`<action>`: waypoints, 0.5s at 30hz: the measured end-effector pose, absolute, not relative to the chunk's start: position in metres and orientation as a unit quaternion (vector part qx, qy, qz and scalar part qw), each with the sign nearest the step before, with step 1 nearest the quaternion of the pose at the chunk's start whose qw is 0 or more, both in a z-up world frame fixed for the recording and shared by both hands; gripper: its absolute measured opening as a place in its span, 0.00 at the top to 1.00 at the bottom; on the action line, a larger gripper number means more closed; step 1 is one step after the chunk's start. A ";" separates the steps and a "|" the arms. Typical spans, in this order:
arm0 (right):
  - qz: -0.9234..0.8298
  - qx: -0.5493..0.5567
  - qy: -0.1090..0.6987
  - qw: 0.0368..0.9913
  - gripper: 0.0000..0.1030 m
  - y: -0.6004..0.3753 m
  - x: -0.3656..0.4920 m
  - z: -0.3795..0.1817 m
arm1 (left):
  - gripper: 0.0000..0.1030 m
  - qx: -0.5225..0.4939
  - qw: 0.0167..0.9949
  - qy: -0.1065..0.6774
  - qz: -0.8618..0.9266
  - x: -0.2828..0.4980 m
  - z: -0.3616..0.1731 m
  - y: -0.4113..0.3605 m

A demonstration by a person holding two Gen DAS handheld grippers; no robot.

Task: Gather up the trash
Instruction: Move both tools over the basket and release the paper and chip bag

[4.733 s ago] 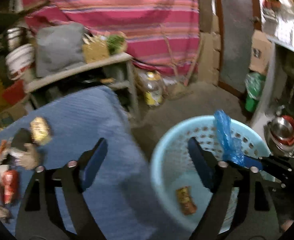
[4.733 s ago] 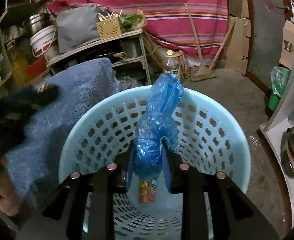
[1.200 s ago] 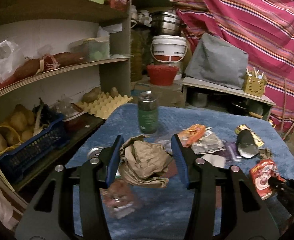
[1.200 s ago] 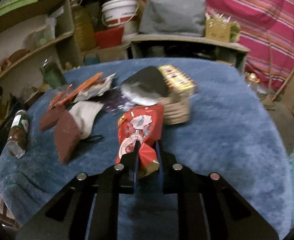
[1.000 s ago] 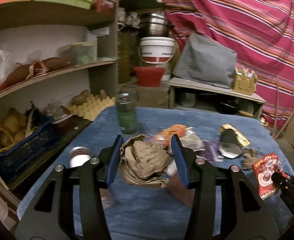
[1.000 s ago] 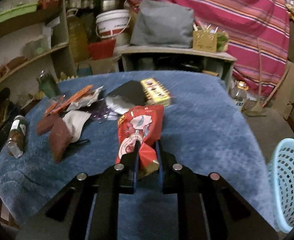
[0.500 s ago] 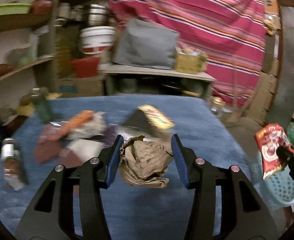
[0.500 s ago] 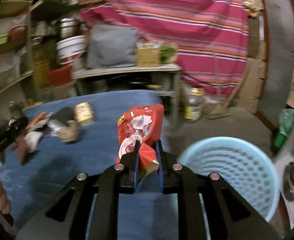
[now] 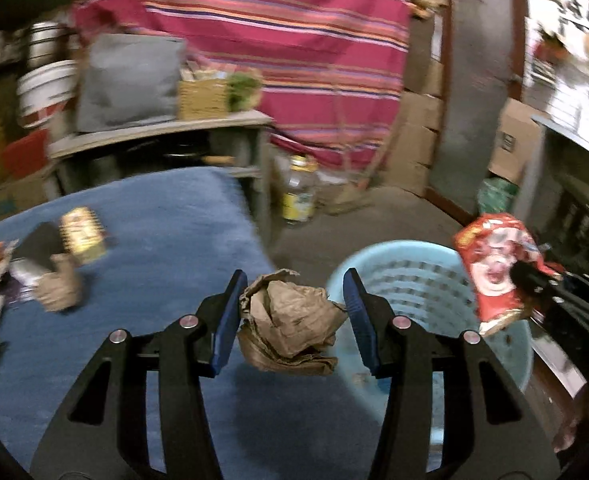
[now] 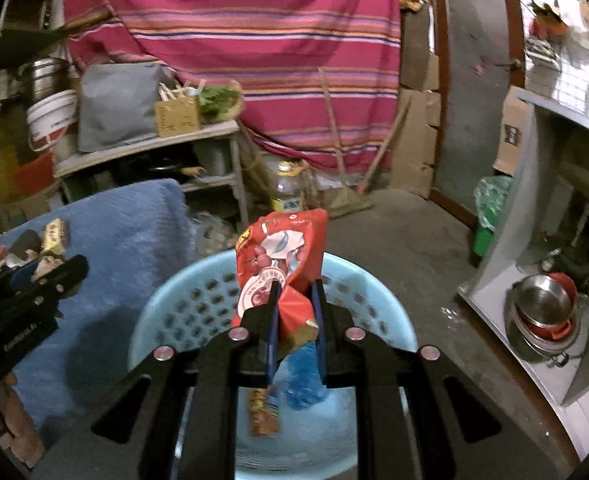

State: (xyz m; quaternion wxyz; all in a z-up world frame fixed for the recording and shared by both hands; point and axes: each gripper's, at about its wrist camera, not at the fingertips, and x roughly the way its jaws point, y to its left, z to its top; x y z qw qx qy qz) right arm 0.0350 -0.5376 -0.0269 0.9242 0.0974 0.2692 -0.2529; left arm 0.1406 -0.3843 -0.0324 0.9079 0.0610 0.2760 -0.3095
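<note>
A cluttered storeroom with a striped red curtain (image 10: 230, 24) at the far wall; a blue-covered table (image 9: 154, 248) sits on the left. I am in the carry-and-drop step. My right gripper (image 10: 294, 312) pinches a red snack bag (image 10: 282, 256) over the pale blue basket (image 10: 378, 304); my left gripper (image 9: 290, 316) clamps a crumpled brown paper wad (image 9: 290, 320) near the table's right edge. Next, I judge, I let the bag fall, then bring the paper over the rim. More wrappers (image 9: 34, 260) wait far left.
</note>
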 end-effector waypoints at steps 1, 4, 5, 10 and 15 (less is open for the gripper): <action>-0.255 0.104 0.272 0.922 0.85 -0.545 0.034 -0.030 | 0.52 0.064 0.904 0.279 -0.316 0.139 -0.035 -0.392; -0.262 0.119 0.277 0.917 0.85 -0.559 0.030 -0.036 | 0.52 0.077 0.888 0.296 -0.343 0.136 -0.046 -0.422; -0.264 0.121 0.277 0.916 0.85 -0.562 0.029 -0.037 | 0.52 0.082 0.884 0.299 -0.349 0.135 -0.049 -0.428; -0.264 0.125 0.283 0.913 0.85 -0.567 0.028 -0.043 | 0.46 0.090 0.876 0.309 -0.359 0.139 -0.060 -0.442; -0.263 0.129 0.292 0.910 0.85 -0.567 0.033 -0.047 | 0.24 0.070 0.886 0.300 -0.347 0.145 -0.049 -0.422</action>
